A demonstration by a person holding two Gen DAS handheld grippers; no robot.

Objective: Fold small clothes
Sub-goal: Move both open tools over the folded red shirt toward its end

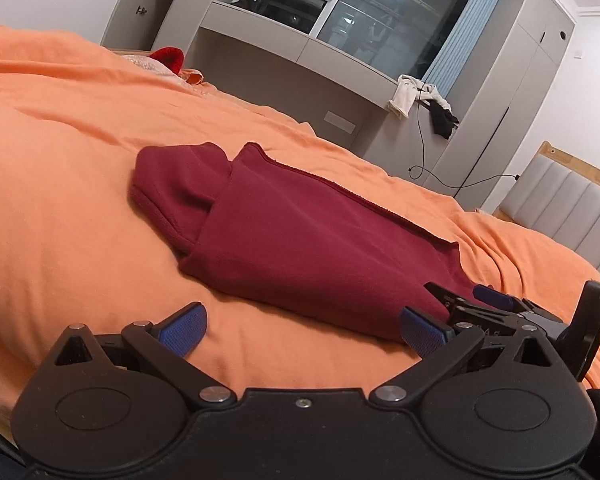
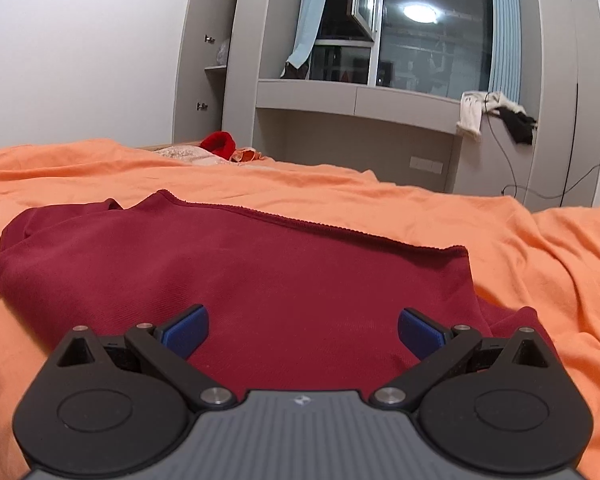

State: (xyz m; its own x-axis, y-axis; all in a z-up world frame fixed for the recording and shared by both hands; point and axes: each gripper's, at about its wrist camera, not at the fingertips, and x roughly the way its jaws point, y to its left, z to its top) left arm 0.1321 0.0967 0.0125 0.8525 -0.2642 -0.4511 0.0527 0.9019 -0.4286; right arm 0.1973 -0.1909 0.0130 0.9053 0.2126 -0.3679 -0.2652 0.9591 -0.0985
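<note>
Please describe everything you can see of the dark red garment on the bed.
The dark red garment is a soft knit fabric, partly folded into a flat, roughly rectangular bundle. One stitched edge runs along its far side, and a tucked sleeve or flap sticks out at one end. It lies on the orange bedcover. The right gripper is open above its near part; the left gripper is open at its near edge. Neither grips it.

home bedroom | bed with orange duvet (image 2: 380,196) | padded headboard (image 1: 572,208) | built-in wardrobes (image 2: 204,60)
</note>
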